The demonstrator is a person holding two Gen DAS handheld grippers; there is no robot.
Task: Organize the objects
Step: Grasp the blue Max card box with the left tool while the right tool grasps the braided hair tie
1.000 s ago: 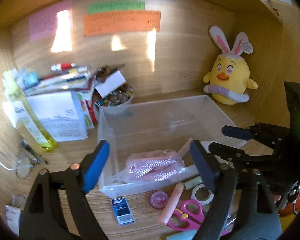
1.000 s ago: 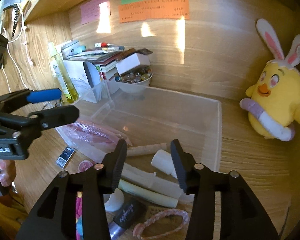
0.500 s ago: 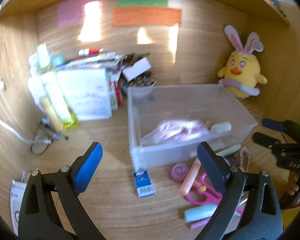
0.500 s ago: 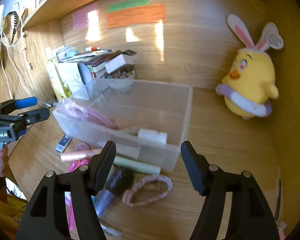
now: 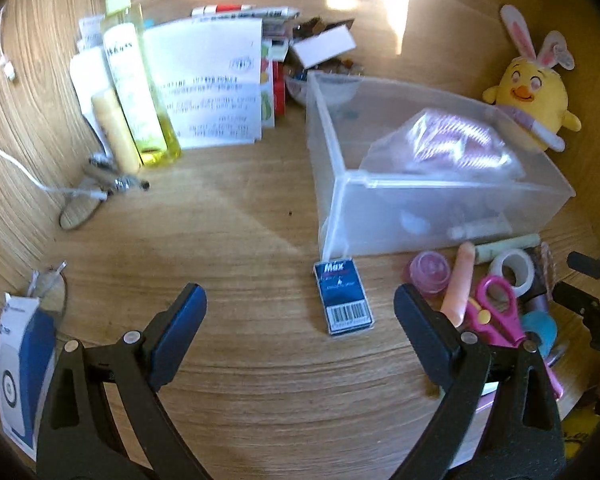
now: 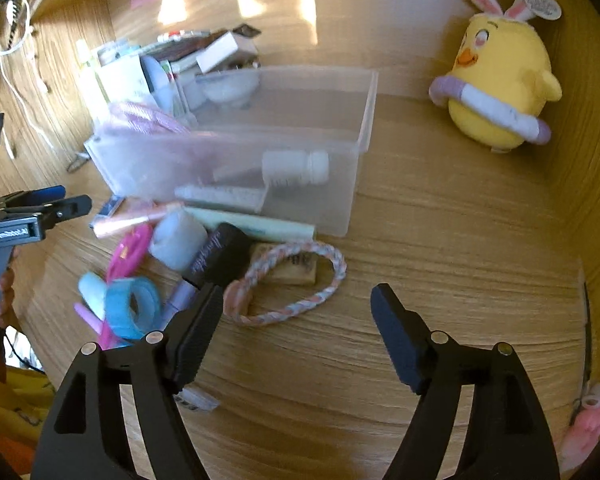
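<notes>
Meanwhile, my left gripper (image 5: 296, 316) and right gripper (image 6: 298, 318) hang spread and empty before the clear plastic storage bin (image 5: 440, 216), likely to choose among loose items at its front wall: pink scissors (image 5: 496, 308), a braided bracelet (image 6: 288, 284), a blue barcoded box (image 5: 343, 298).
</notes>
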